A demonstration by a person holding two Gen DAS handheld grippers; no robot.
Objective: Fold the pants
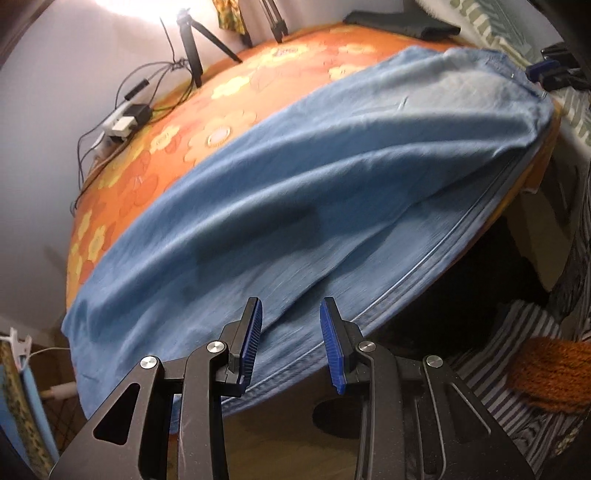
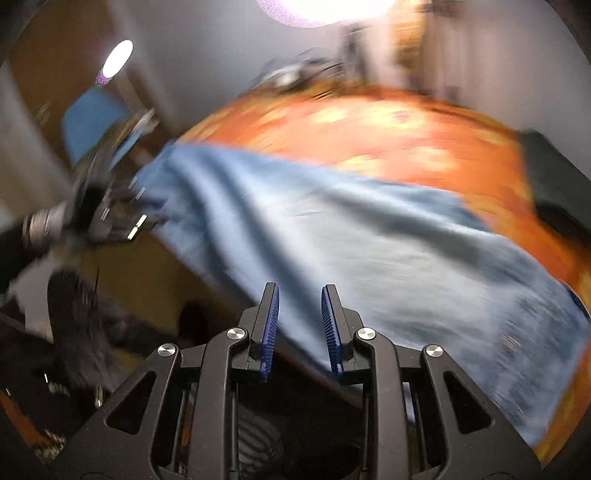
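Left wrist view: we are holding the left gripper [image 1: 291, 325], jaws apart and empty, just over the near hem of the pants [image 1: 314, 192]. They are lying lengthwise toward upper right across the orange floral cover [image 1: 155, 147]. Right gripper [image 2: 300, 314], likewise parted and empty, is hovering over the opposite end.

An orange tablecloth with yellow flower prints [image 1: 229, 122] stretches ahead of the fingers. Far ahead to the left, a small black tripod [image 1: 195, 40] stands beside tangled black cables [image 1: 147, 74] and a white power strip with black plugs [image 1: 127, 118]. Far ahead to the right lies a folded dark cloth [image 1: 402, 24]. Low to the right sits an orange knitted piece [image 1: 550, 373] on striped fabric [image 1: 491, 369].
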